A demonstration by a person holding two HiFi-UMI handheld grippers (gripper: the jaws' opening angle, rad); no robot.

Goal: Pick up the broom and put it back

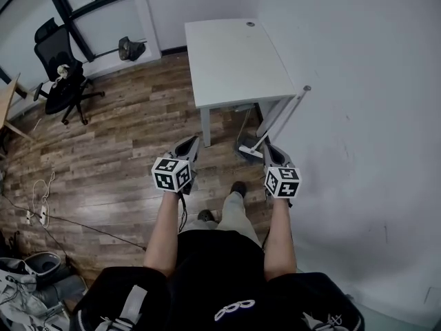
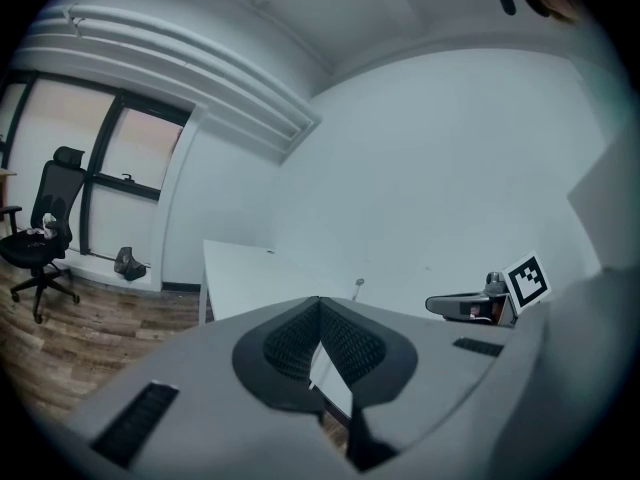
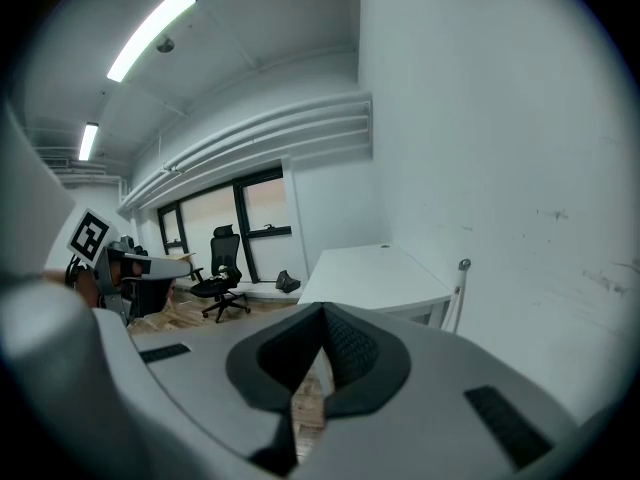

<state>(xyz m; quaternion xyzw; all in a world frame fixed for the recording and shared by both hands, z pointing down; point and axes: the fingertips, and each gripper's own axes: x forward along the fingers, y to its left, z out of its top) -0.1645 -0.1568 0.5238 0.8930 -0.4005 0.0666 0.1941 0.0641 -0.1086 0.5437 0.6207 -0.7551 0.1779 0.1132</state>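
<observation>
From the head view, the broom (image 1: 282, 119) leans against the wall (image 1: 372, 116) in the gap beside the white counter (image 1: 234, 54). Its head sits on the wooden floor (image 1: 117, 143) near the counter's leg, and its handle slopes up to the wall. Neither tool touches it, so the pick-up is not yet made. If this leaning spot is the broom's home, the job may instead be over; the pictures do not settle which. The person stands facing that corner with both bare forearms stretched forward side by side. The left hand-held gripper (image 1: 191, 142) and the right hand-held gripper (image 1: 270, 147) point ahead and slightly downward, the right one just short of the broom's head. An office chair (image 1: 58, 67) stands well apart near the windows.

In the left gripper view, the left hand-held gripper (image 2: 320, 303) has its jaws pressed together at the tips with nothing between them. Beyond them lie the counter (image 2: 250, 273) and the tip of the broom handle (image 2: 360, 284). The right tool's marker cube (image 2: 528, 281) shows at the side.

In the right gripper view, the right hand-held gripper (image 3: 322, 310) is likewise closed and empty. The broom handle (image 3: 458, 293) rises against the wall just right of the counter (image 3: 375, 273), ahead of the jaws and out of their reach.
</observation>
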